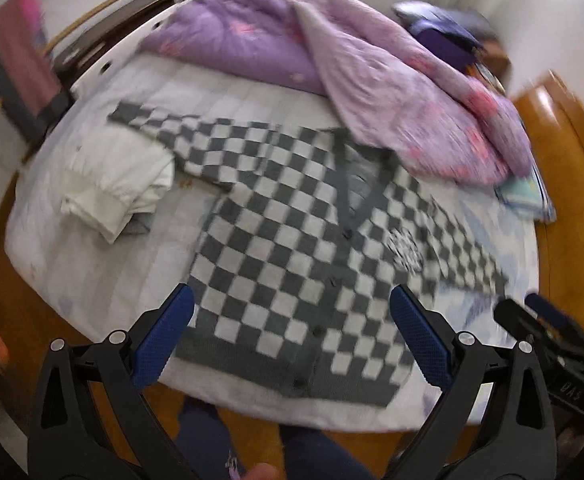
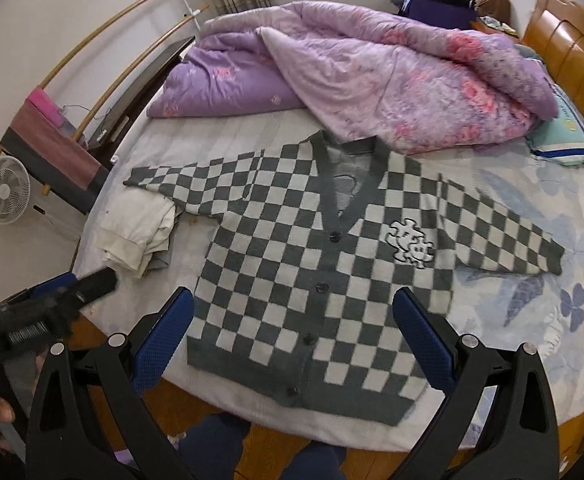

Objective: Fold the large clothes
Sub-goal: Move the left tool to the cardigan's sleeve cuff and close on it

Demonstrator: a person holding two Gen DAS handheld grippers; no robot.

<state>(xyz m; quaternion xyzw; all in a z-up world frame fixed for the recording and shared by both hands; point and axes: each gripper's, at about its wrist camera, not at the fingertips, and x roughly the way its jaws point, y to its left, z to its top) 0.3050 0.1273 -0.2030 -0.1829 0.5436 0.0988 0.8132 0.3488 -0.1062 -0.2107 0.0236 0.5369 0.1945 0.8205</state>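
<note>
A grey-and-white checkered cardigan [image 1: 292, 240] [image 2: 311, 272] lies flat and face up on the bed, both sleeves spread outward, buttons down the front, hem toward me. My left gripper [image 1: 292, 316] hovers open above the hem, nothing between its blue fingers [image 1: 164, 340]. My right gripper [image 2: 292, 316] is open too, held above the hem, empty. The right gripper [image 1: 547, 332] shows at the right edge of the left wrist view; the left gripper [image 2: 64, 292] shows at the left of the right wrist view.
A folded cream garment [image 2: 136, 236] lies under the cardigan's left sleeve. A purple floral quilt [image 2: 371, 80] is heaped at the far side, a pillow [image 2: 563, 140] at the right. A wooden headboard [image 2: 571, 44], a fan [image 2: 4, 196] and a towel rack [image 2: 52, 140] flank the bed [image 2: 531, 320]. A person's legs [image 2: 220, 448] stand at the near edge.
</note>
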